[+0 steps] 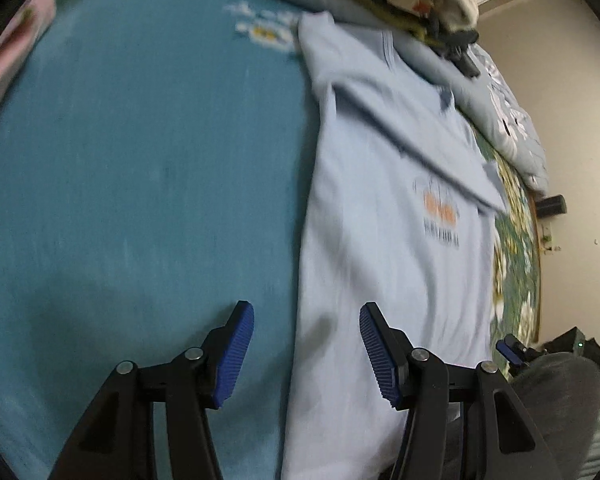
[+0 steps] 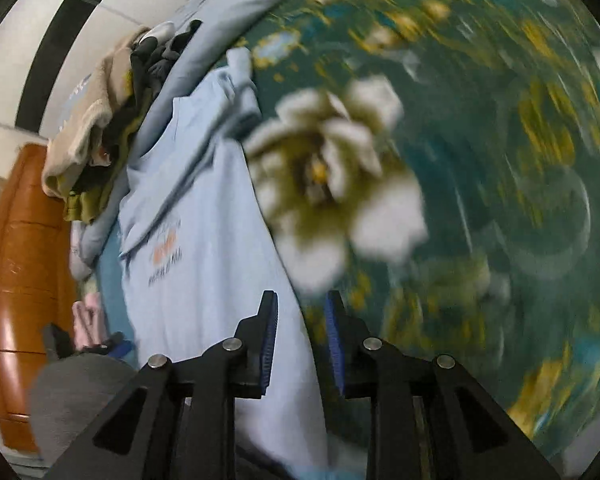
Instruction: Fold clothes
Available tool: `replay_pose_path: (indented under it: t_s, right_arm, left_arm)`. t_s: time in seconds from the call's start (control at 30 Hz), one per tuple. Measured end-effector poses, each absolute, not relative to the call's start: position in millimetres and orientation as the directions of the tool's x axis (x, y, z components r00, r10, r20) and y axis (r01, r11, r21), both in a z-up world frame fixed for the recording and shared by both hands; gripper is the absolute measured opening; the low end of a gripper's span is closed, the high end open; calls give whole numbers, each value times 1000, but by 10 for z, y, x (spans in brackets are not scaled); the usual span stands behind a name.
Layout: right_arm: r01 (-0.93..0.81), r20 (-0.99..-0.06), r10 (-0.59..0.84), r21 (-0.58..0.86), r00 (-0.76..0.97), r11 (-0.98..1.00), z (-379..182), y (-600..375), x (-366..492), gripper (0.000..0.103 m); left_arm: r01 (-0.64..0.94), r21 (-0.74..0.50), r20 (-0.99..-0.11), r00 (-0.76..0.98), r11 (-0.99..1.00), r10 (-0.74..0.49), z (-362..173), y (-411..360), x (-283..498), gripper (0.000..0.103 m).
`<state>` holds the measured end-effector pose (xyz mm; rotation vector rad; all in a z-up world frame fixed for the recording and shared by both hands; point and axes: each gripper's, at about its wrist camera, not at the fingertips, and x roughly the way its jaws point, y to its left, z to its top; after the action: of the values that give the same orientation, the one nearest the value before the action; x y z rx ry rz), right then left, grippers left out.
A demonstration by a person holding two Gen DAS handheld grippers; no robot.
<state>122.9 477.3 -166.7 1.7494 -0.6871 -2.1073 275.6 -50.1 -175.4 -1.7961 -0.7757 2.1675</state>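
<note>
The left tongs (image 1: 306, 354) stand wide open with nothing between the blue ribbed pads (image 1: 236, 354). They hover over the left long edge of the light blue T-shirt (image 1: 380, 264): that edge runs up between the two pads, so the right pad is over the shirt and the left pad is over the teal blanket (image 1: 140, 160) beside it. Whether the pads touch the cloth cannot be told.

The right tongs (image 2: 302, 344) are open by a narrower gap and also hold nothing. They straddle the opposite long edge of the light blue T-shirt (image 2: 204, 272); the left pad lies over the shirt, the right pad over the dark green floral bedspread (image 2: 500, 200), whose big white flower sits just ahead of the tips.

The shirt lies flat on the bed, stretching away from both tongs, its hem nearest them and its collar at the far end. An orange and dark chest print (image 1: 440, 212) shows ahead and to the right of the left tongs, and a sleeve is folded diagonally across the upper chest. Beyond the collar, a heap of clothes (image 2: 96, 148) rests near the wooden headboard (image 2: 20, 280). The person's grey-clad knee (image 1: 556, 392) shows at the right of the left tongs. Both views are motion-blurred.
</note>
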Motion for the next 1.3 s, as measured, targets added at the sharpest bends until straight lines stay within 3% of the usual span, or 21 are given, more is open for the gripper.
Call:
replay_pose_path:
  t_s: [0.2,0.43,0.47,0.5,0.53,0.57,0.67,0.97,1.3]
  right_arm:
    - [-115,-763,-611,640,-212,-759,-1738,4895,1508,29]
    - [-89,-781,-610,623,-134,-777,-1895,4764,1648,29]
    - [-92,-783,-608,620,-132,-779,-1913,4773,1669,29]
    - [-92,-783,-607,620,-133,-779,-1917,4773,1681,26]
    - [-91,-782,-609,621,-135,-778,-1913,4766,1689,14]
    - [-87,-782,-607,621,-143,-779,-1893,4762,1691,7]
    - [-69,-786,-593,610,-172,-789,-1775,4746,1654,3]
    - [47,-743,-608,622,-280,-781,-1043,4686,1153,2]
    - [49,-762,-578,591,-292,-805,-835,4259,262,2]
  left_arm:
    - [218,-615,-788,-194,-758,584,-1880,-465,2968,59]
    - [263,-658,-752,-182,-705,634,-2017,-413,3216,57]
    - [269,-650,-759,-187,-710,624,-2030,-392,3217,52]
    - [278,-636,-771,-190,-720,607,-2039,-377,3208,37]
    - [287,-620,-784,-194,-730,590,-2048,-362,3199,25]
    - [297,-605,-796,-197,-739,573,-2057,-347,3190,3]
    - [283,-640,-767,-283,-715,575,-1882,-388,3063,1]
    - [147,-713,-661,-468,-685,587,-1165,-419,2274,1]
    - [167,-646,-727,-432,-745,533,-1376,-336,1228,2]
